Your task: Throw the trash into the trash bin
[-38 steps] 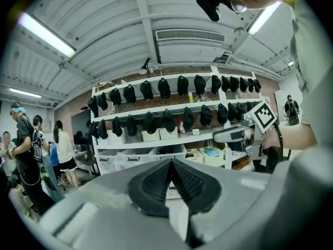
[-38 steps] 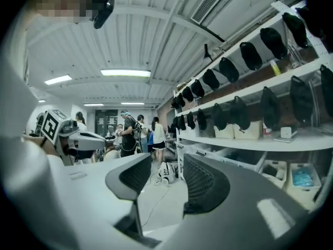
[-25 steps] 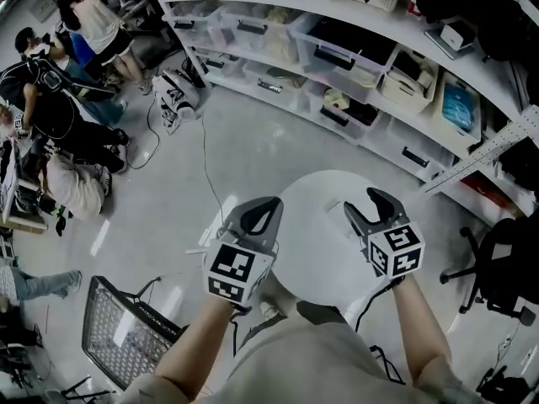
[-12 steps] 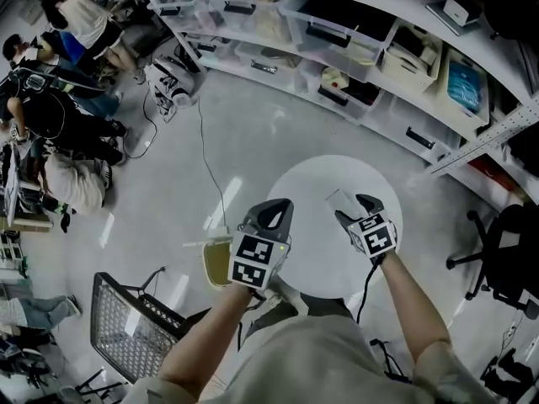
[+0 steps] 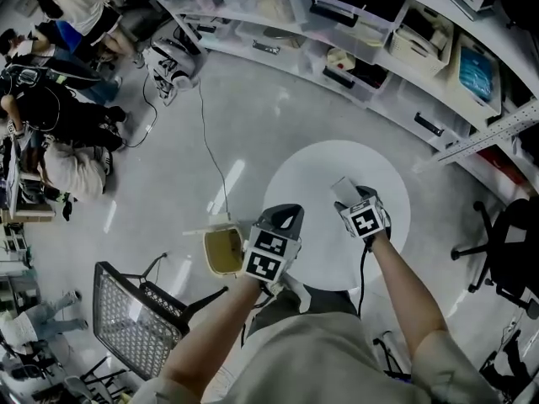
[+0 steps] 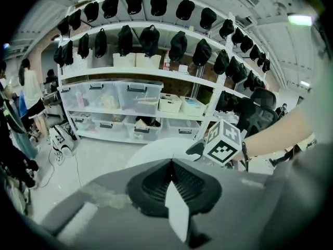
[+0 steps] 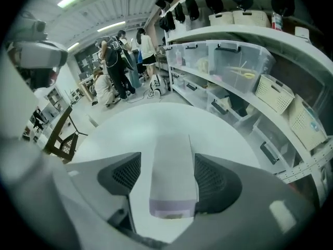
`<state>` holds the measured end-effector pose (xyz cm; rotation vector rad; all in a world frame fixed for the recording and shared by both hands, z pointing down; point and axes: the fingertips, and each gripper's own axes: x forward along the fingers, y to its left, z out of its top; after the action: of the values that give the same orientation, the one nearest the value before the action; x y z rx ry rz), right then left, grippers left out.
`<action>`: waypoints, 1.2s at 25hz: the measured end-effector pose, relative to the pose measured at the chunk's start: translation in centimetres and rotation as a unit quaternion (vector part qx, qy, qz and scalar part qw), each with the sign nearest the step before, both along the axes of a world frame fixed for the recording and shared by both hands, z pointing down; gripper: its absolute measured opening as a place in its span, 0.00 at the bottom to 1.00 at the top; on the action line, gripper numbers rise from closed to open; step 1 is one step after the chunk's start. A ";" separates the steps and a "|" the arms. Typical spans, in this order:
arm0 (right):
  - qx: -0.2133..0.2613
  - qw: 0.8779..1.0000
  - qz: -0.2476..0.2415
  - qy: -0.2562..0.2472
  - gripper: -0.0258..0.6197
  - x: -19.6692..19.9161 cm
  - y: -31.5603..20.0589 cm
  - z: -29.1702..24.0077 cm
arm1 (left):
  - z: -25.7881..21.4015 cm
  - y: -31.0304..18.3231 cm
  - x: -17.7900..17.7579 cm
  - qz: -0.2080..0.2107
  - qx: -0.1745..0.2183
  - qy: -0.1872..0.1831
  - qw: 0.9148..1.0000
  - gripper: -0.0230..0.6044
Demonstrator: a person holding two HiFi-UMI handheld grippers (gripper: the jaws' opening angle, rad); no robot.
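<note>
Reaching for the trash looks to be the step in hand: at lower left of the head view a yellowish trash bin (image 5: 221, 252) stands on the floor just beside the round white bench (image 5: 320, 167), and the left gripper (image 5: 285, 217) hangs over the bench's near edge, jaws pressed together on nothing I can make out. Further right, the right gripper (image 5: 355, 202) is spread and opening, a jaw on either side of a small white box (image 7: 173, 191) with a lilac end lying on the bench, not yet clamped. Next, I judge, those jaws must close on the box's long sides, lift it, and carry it left over the bin.
</note>
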<state>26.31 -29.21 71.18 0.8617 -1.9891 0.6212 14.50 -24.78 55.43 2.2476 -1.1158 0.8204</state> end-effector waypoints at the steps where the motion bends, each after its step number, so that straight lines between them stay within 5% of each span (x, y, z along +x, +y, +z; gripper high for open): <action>1: 0.003 1.000 -0.005 0.012 0.55 0.1 -0.1 0.5 | 0.4 0.3 -0.1 0.001 -0.005 0.000 1.000 0.04; 6: 0.003 0.998 -0.025 0.053 0.55 0.8 0.1 2.8 | 1.6 1.0 -2.2 -0.012 -0.017 -0.012 1.000 0.04; 15: 0.011 0.999 0.009 0.052 0.49 1.0 -0.9 1.1 | 0.9 2.0 -5.1 -0.034 -0.020 -0.006 0.999 0.04; 23: 0.093 0.995 0.026 -0.012 0.49 -1.6 -2.3 -9.1 | -2.9 2.6 -8.6 -0.040 0.013 -0.013 0.999 0.04; 30: 0.178 0.979 0.022 -0.099 0.48 -6.6 -2.4 -21.8 | -9.3 3.1 -13.6 -0.068 0.069 -0.019 0.995 0.04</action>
<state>19.74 -31.64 49.36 1.0950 -2.3097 0.3902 0.90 -21.66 46.18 2.2465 -1.3644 0.7537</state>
